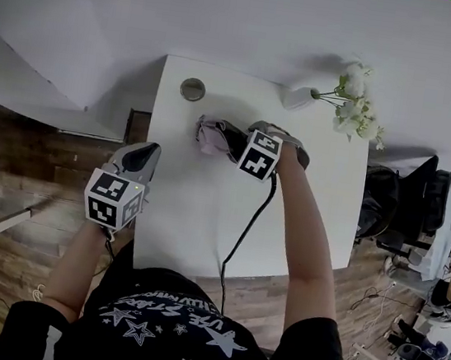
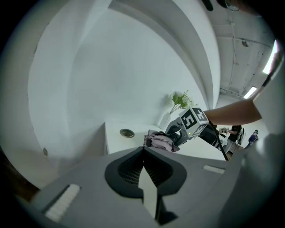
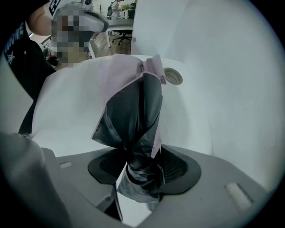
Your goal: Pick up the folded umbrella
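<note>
Umbrella: the umbrella point(image 1: 213, 134) point(image 2: 160, 140) point(image 3: 133, 116) is lying folded on the bench point(image 1: 196, 212) point(image 2: 116, 138) point(image 3: 191, 120), in the upper middle of the head view. It is showing pink cloth outside and dark grey folds within.

Right tongs: the right tongs point(image 1: 243, 140) point(image 3: 138, 171) point(image 2: 178, 131) are pointing down onto the bench from above and clamping on the umbrella. In the right gripper view the bundled dark end is sitting pinched between the two pads in the lower middle of the frame. The rest of the cloth is fanning out towards the top of that frame.

Left tongs: the left tongs point(image 1: 147, 156) point(image 2: 143, 149) are hanging at the bench's left edge in the head view, well apart from the umbrella. Their pads are meeting at the tips, with nothing between them. They are aiming towards the umbrella and the right tongs, which are showing in the middle of the left gripper view.

Bench: it is showing white, and a round cap point(image 1: 192, 89) point(image 2: 127, 132) point(image 3: 173, 76) is sitting in it near the far edge, just up and left of the umbrella in the head view.

Flowers: a vase point(image 1: 298, 98) is standing at the bench's far right corner, with white flowers point(image 1: 356, 106) point(image 2: 180, 100) leaning out to the right.

Cable: a black cable point(image 1: 248, 228) is running from the right tongs down across the bench to the person at the bottom of the head view.

Floor: a wooden floor point(image 1: 17, 179) is showing at the left of the head view.
</note>
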### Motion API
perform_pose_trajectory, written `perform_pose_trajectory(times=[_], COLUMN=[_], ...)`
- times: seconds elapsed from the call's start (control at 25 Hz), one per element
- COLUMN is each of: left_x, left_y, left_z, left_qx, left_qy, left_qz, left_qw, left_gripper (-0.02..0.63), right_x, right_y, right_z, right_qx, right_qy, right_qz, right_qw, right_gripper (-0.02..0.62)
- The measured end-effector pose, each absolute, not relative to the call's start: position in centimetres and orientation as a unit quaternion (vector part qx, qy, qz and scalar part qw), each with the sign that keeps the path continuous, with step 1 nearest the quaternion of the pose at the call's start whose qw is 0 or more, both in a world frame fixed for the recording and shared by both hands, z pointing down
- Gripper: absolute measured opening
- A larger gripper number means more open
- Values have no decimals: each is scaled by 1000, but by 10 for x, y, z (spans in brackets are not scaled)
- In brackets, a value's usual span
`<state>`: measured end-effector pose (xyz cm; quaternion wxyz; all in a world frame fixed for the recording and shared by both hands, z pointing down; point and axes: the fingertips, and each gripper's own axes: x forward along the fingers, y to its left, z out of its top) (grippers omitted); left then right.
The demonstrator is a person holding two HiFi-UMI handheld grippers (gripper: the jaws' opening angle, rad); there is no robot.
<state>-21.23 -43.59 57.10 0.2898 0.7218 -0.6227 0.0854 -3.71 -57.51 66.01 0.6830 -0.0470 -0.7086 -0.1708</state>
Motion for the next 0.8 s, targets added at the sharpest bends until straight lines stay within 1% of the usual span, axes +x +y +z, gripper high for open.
perform_pose_trajectory(times=[0.24,0.48,0.8], left_x=[-206,-202,-203], left_y=[-432,-431,-409], left_z=[568,558,534], left_qx=[728,736,739], left_qy=[-616,-611,-618], left_qz=[84,82,72], left_qw=[288,279,257], left_gripper=[3,3,3], right_x=[-38,-33,-30], right_y=[-573,-569,-531], right_z=[658,650,608], right_qx=[-35,4,51], right_qy=[-704,-707,-732], right_qz=[-171,-203,-238], right_qw=[688,677,637], right_gripper=[238,229,222])
